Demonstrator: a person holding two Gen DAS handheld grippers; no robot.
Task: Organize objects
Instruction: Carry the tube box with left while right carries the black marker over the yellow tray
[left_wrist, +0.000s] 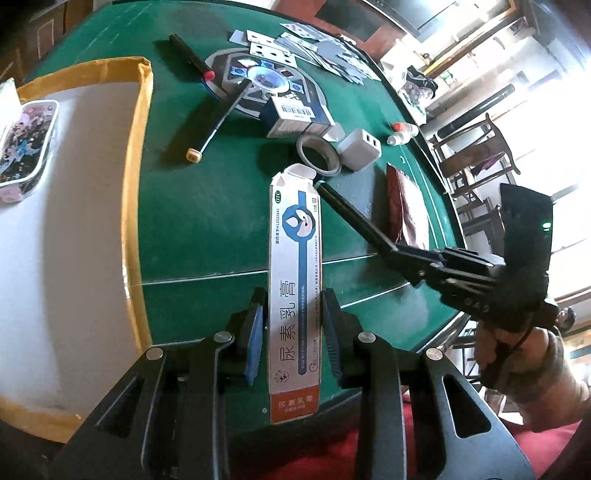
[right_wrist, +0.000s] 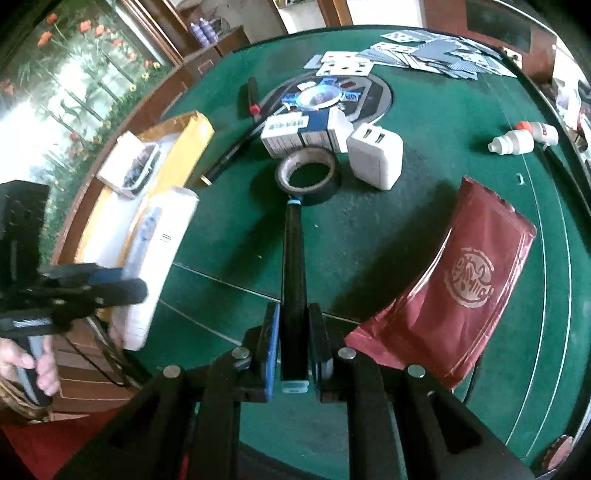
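1. Left gripper (left_wrist: 293, 334) is clamped on a long white ointment box (left_wrist: 295, 291), pads pressing its two long sides near the orange end; the box's long axis runs straight out toward 12 o'clock, its open flap at the far end

2. Right gripper (right_wrist: 293, 341) is closed around a slim black stick (right_wrist: 293, 280) with pale blue ends, also pointing toward 12 o'clock, its far tip at the near rim of the tape roll (right_wrist: 306, 173)

3. Seen from the left wrist, the right gripper (left_wrist: 376, 229) reaches in from 3 o'clock, and its stick tip sits just beside the box's open flap

4. At 9 o'clock from the left gripper lies the yellow-edged tray (left_wrist: 144, 147), holding only a printed case (left_wrist: 26, 147) at its far left; I judge this the drop place, and the left hand is clearly the nearer one to it

5. Beyond the tape at 12 to 1 o'clock stand a white charger (left_wrist: 360, 147) and a blue-white carton (left_wrist: 295, 118), with a small bottle (left_wrist: 402, 133) farther right and a red pouch (left_wrist: 406, 206) near the right gripper

6. Playing cards (left_wrist: 314, 48) are scattered at the far edge of the green table (left_wrist: 207, 206)

7. My reading: the move ahead turns on swinging the box sideways to 9 o'clock, keeping its length clear of the tray's rim
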